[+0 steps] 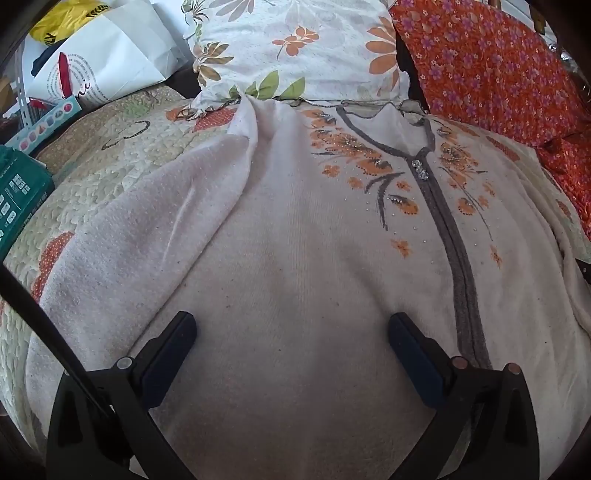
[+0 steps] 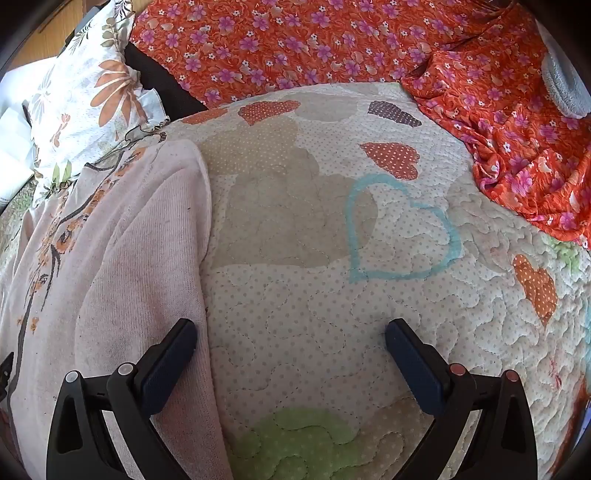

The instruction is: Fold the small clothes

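A pale pink cardigan [image 1: 295,240] lies spread front-up on a quilted bedspread [image 2: 369,295] patterned with dotted hearts, its grey zip band [image 1: 454,236] running down the chest between orange embroidered flowers, with small clear stones set near the neckline. The left gripper [image 1: 291,332] hovers over the lower front of the cardigan, jaws wide apart and holding nothing. The right gripper [image 2: 290,339] sits at the cardigan's right edge, jaws also spread wide and empty; its left finger is over the pink knit, its right finger over bare bedspread. A floral pillow [image 1: 295,48] lies just beyond the collar, and an orange flowered cloth [image 2: 332,44] is heaped along the far side. At the left are a white paper bag [image 1: 99,62] with curved printed lettering too small to read, a yellow bag [image 1: 66,18] with black writing that cannot be made out, and a green box [image 1: 18,192] with small white icons
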